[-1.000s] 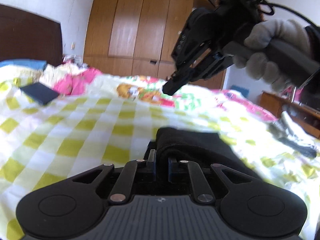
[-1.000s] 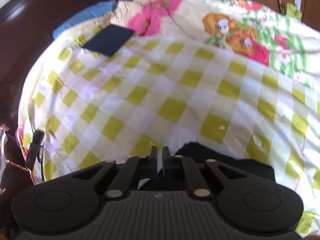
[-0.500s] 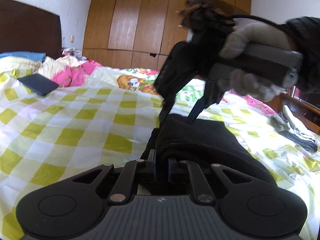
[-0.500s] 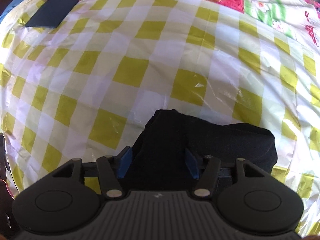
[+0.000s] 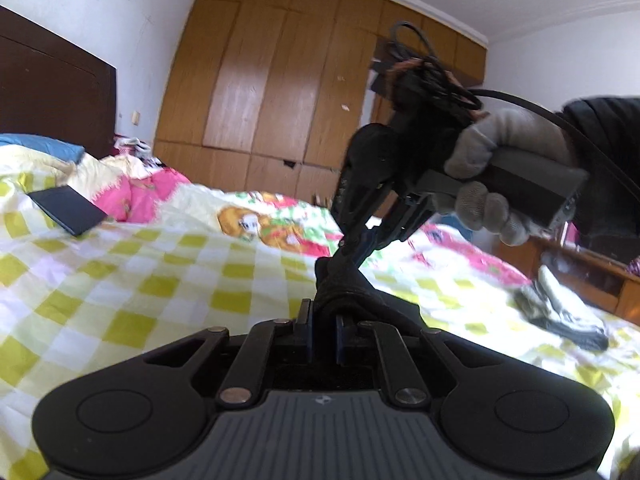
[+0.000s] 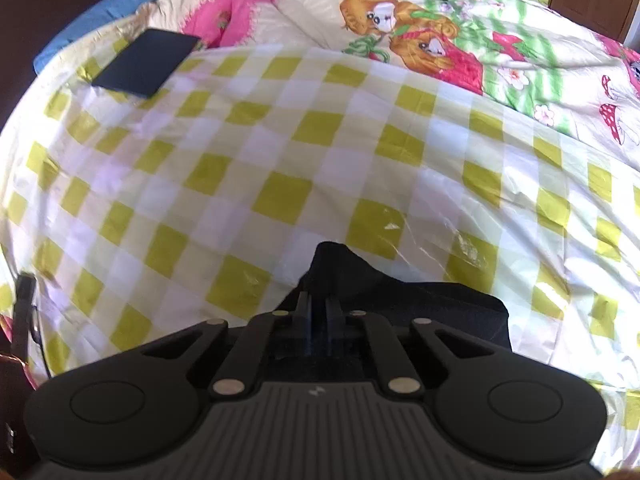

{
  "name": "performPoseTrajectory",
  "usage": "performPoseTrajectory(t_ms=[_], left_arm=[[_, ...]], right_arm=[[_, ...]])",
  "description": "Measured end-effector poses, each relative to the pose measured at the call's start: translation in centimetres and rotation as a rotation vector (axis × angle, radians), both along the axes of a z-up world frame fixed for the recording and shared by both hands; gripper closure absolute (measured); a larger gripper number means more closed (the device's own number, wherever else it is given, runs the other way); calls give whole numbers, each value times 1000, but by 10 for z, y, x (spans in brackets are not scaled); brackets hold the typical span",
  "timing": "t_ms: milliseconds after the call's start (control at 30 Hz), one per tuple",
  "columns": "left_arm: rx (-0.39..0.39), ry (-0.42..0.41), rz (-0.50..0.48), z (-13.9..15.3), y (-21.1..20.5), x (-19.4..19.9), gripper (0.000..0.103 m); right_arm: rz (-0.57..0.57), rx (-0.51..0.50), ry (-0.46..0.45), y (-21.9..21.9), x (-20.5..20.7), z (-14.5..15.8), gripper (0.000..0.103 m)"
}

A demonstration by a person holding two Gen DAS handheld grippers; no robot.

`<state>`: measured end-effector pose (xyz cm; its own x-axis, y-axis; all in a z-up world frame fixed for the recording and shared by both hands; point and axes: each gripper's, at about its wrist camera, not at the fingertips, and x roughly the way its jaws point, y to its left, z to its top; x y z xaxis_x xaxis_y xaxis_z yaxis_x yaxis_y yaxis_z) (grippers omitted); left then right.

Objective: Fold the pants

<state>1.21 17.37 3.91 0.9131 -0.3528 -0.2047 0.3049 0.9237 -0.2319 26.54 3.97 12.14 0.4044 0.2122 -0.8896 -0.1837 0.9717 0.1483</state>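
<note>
On checked bedspread (image 6: 280, 196), black pants (image 6: 440, 300) pinched by both grippers' closed jaws

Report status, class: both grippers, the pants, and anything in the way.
Left gripper shut on black pants. Right gripper just closed on same pants. Dark flat case lies far off; nothing in the way.

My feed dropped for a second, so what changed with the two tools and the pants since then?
The right tool, shut and held above the bed a second ago, came down, opened over the black fabric pants and has just closed on a raised fold of them. The left tool stays clamped on the pants. The dark flat rectangular case has not moved on the yellow-checked bedsheet.
</note>
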Motion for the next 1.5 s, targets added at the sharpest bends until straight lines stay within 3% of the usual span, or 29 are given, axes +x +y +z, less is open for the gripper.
performPoseTrajectory(t_ms=[133,267,300,367,400,433,500,533,667,733,767,800,900,1033,1133,1233,1300,1367,1500], left_arm=[[-57,79,57,-12,20,19,77],[-142,217,118,-42,48,51,77],[-131,223,128,-45,50,56,77],[-92,227,147,-49,50,62,78],[-96,242,146,-52,51,65,78],[-105,258,142,-56,52,68,78],[-101,287,138,-61,52,71,78],[-92,292,139,-63,51,71,77],[-80,305,138,-65,50,70,77],[-99,312,134,-66,51,72,77],[-111,313,131,-66,53,72,77],[-117,316,132,-67,53,73,77],[-65,325,152,-66,48,75,76],[74,374,178,-79,29,89,77],[110,392,188,-85,30,93,73],[103,413,200,-81,40,84,70],[112,423,233,-72,49,69,70],[169,406,286,-61,55,50,70],[286,278,282,-19,48,31,70]], right_arm=[[-45,68,-7,16,23,-22,102],[-57,17,-39,21,27,-59,102],[-40,43,-25,18,24,-61,96],[-18,80,-21,11,22,-59,95],[-4,68,-50,7,22,-54,86],[8,40,-89,2,25,-50,68],[36,1,-139,-7,33,-48,43],[41,3,-128,-13,38,-51,41],[118,137,-27,-28,47,-68,40],[134,134,-12,-27,47,-80,42],[139,110,-10,-25,47,-86,51],[150,104,14,-24,47,-90,81],[151,93,-14,-25,48,-89,86],[105,104,-17,-27,56,-122,86],[62,144,-36,-32,53,-121,83],[25,208,-55,-50,52,-103,68],[12,184,-148,-60,40,-82,67],[26,191,-226,-69,23,-61,65],[81,255,-240,-78,-16,-46,64]])
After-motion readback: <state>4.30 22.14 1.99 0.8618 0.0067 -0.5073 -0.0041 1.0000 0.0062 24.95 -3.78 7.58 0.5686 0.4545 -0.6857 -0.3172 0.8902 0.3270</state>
